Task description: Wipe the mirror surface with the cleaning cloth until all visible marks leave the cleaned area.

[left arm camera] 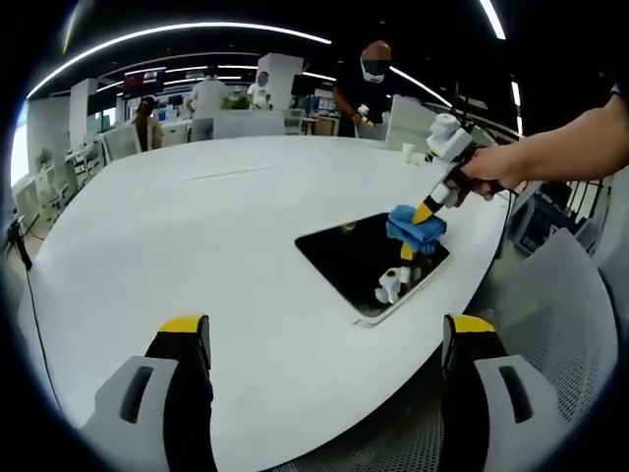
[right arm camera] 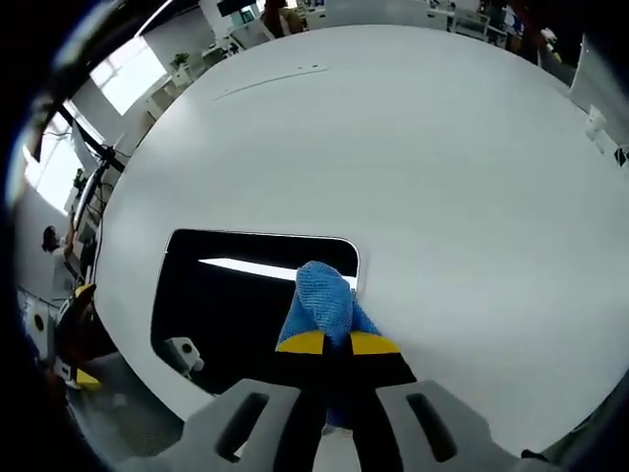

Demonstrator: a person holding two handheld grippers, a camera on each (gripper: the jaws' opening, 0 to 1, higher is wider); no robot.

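Mirror (left arm camera: 366, 264): flat rectangular slab, rounded corners, thin pale edge, dark reflective face. Lies flat on the white worktop (left arm camera: 197, 246) near its edge, at about 3 o'clock from centre in the left gripper view. Face reflects a ceiling light strip and a hand-held gripper.

Cleaning cloth (right arm camera: 322, 300): blue, bunched into a wad, pinched between the closed jaws of the right hand-held gripper (right arm camera: 336, 343). It sits on the mirror at the corner, at 2 o'clock of the slab in the left gripper view.

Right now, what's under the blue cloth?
The mirror lies under the blue cloth, held by the right gripper. Any marks beneath the cloth are covered.
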